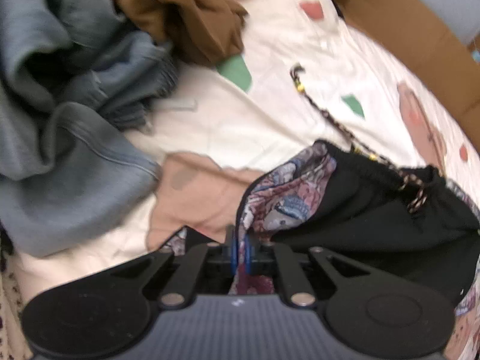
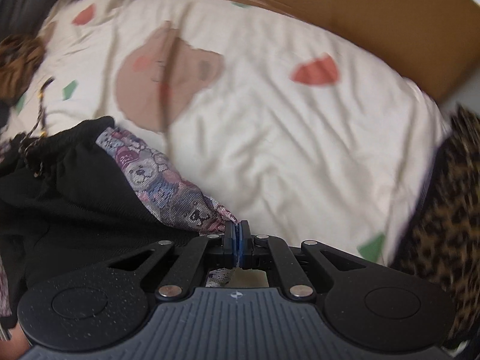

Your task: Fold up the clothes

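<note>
Black patterned-lined drawstring garment point(image 1: 375, 210) lies on cream cartoon-print bedsheet point(image 1: 225, 126); grey-blue sweatshirt point(image 1: 66, 126) heaped left, brown garment point(image 1: 186, 21) behind it, cardboard panel point(image 2: 360, 12) along far edge, probably upright.

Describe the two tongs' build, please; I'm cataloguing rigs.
Both the left tongs and right tongs look alike: matte black linkage bars with silver rivets, round black discs either side, a ribbed grey body, and blue pads lining the black fingers. No cables or sleeves show.

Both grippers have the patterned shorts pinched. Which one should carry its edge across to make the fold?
Probably right. The right gripper grips the shorts with open bedsheet ahead. The left gripper faces the blue sweatshirt and brown garment, leaving less room.
</note>
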### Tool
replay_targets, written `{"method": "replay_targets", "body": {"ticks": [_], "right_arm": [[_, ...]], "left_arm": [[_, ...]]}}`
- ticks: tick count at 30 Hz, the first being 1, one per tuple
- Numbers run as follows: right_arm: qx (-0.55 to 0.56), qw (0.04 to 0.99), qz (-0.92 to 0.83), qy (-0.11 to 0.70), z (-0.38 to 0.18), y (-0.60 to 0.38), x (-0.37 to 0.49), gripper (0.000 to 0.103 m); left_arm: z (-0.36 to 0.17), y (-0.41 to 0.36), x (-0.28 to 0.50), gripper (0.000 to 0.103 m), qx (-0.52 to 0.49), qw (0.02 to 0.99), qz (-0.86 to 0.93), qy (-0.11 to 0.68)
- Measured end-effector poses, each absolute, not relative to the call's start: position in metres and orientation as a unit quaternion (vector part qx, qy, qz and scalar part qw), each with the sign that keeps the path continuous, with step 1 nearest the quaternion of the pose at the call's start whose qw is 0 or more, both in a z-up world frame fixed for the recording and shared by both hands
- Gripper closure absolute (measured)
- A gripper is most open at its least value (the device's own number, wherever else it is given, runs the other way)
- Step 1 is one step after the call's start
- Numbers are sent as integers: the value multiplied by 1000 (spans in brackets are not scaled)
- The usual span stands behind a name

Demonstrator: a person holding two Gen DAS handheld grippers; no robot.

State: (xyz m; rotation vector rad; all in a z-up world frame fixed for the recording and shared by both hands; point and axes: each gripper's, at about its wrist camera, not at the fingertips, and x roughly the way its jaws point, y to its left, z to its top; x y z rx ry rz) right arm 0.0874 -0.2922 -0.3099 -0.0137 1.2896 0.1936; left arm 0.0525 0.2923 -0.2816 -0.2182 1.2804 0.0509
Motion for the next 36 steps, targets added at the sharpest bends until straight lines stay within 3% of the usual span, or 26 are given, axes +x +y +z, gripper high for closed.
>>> {"method": "replay_targets", "body": {"ticks": [5,9,13,36], "right_arm": [[18,794,58,605,-317,-305,77,100],[42,799,47,598,-314,-314,74,93],[59,810,43,582,-306,-319,77,69],[111,821,55,557,-303,-316,56,63]], "left_arm": [[-275,290,63,90,-90,794,35,600],[-257,289,78,74,-76,811,34,579],[-247,278,100,68,-83,823,24,562],[-321,196,223,66,-163,796,18,583]]}}
